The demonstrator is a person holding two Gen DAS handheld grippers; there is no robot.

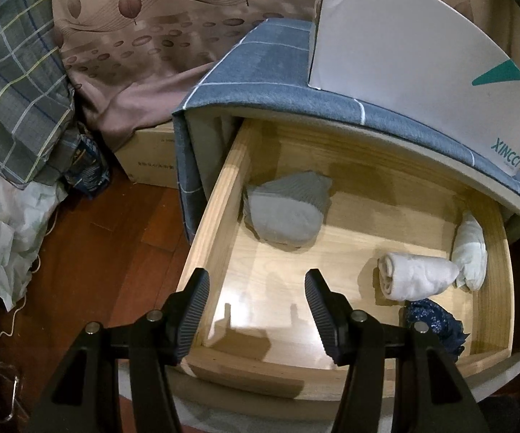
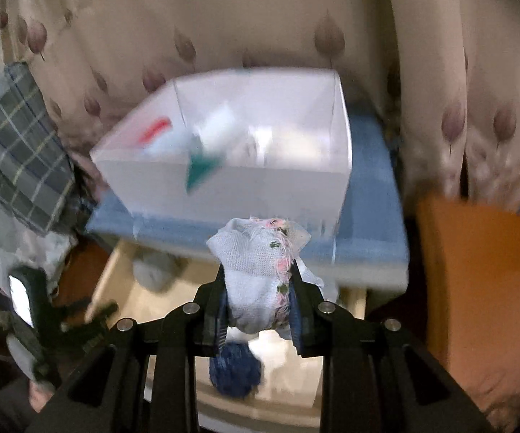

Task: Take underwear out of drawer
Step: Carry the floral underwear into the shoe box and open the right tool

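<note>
The wooden drawer [image 1: 220,202] stands pulled open. In it lie a grey folded piece [image 1: 285,209] at the back left, a white roll [image 1: 418,276], a pale roll [image 1: 471,252] by the right wall and a dark blue bundle [image 1: 436,324] at the front right. My left gripper [image 1: 256,310] is open and empty above the drawer's front left corner. My right gripper [image 2: 258,310] is shut on white underwear with pink trim [image 2: 260,270], held high above the drawer [image 2: 115,274], in front of a white box [image 2: 267,184]. The blue bundle [image 2: 236,370] shows below it.
The white box [image 1: 422,61] stands on the nightstand's blue checked cover [image 1: 260,72]. A cardboard box [image 1: 151,158], plaid cloth [image 1: 18,97] and bags lie on the wooden floor at left. A curtain hangs behind. An orange surface [image 2: 476,288] is at right. The right wrist view is blurred.
</note>
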